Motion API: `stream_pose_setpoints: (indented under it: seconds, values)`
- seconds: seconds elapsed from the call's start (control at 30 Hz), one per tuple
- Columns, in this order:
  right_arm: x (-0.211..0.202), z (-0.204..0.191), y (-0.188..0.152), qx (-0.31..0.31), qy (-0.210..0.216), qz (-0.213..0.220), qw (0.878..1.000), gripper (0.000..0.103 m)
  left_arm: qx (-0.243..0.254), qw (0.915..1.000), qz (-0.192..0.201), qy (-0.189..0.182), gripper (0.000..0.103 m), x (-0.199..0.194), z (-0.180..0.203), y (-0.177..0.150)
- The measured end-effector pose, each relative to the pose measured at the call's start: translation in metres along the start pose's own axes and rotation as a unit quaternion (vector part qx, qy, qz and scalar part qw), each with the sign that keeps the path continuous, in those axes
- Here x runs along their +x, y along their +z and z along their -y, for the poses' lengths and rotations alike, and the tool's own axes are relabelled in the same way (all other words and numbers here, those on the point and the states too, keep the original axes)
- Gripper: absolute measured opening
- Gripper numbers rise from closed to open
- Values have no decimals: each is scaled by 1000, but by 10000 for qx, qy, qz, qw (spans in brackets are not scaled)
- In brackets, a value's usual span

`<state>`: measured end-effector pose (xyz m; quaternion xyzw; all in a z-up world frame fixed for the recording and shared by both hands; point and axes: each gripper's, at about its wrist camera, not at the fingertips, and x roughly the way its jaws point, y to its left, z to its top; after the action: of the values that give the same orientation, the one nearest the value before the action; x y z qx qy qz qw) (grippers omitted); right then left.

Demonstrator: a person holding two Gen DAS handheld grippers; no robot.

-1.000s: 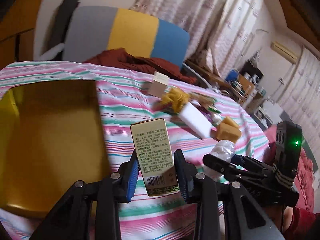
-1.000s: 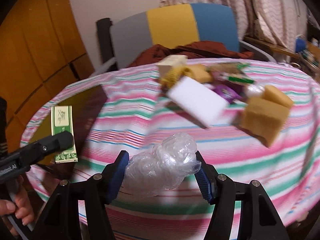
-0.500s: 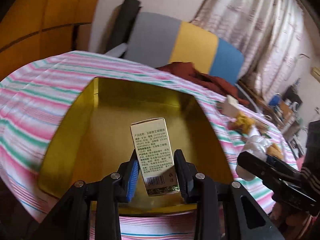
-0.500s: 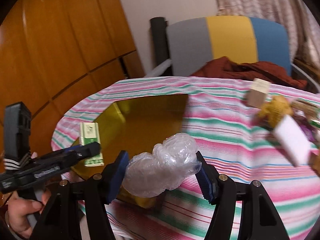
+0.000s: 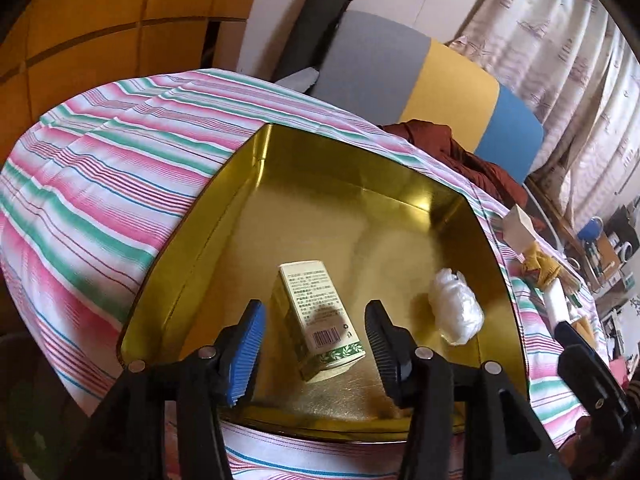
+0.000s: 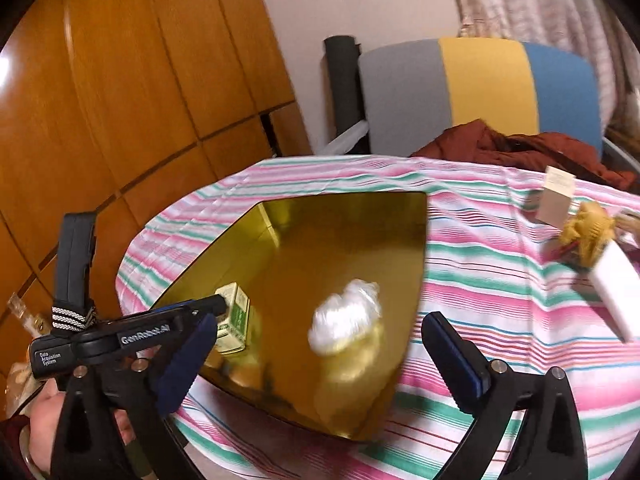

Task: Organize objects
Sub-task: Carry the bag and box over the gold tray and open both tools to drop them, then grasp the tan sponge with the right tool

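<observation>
- Left wrist view: left tool (image 5: 312, 344) just spread, small box (image 5: 320, 320) loose between, lower centre, inside gold tray (image 5: 360, 184).
- Right tool (image 6: 316, 364) just spread wide; plastic wad (image 6: 346, 322) free, centre frame.

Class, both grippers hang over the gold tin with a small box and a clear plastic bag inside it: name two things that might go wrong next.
1. The box lies tilted between the left gripper's just-opened jaws; pulling back carelessly may snag it.
2. The plastic bag, blurred below the right gripper, looks light; it may roll near the tin's wall.
</observation>
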<state>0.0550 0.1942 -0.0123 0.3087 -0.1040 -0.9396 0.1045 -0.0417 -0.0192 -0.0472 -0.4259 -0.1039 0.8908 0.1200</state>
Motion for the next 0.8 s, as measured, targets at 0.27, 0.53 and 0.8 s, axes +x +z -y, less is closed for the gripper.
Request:
stream_pose_setpoints:
  seconds: [0.27,0.53,0.8]
  values:
    - [-12,46,-2,743,-501,-16,9960,103,229,9995,145,-141,56,-9,21,-6]
    - [-18,92,-11,1121,-1359,-286,9839,103,967,9927,286,-662,56,-22,63,-16]
    - [-22,136,-22,1089,-2068,-482,9711,103,1466,9811,334,-1217,56,-37,100,-30]
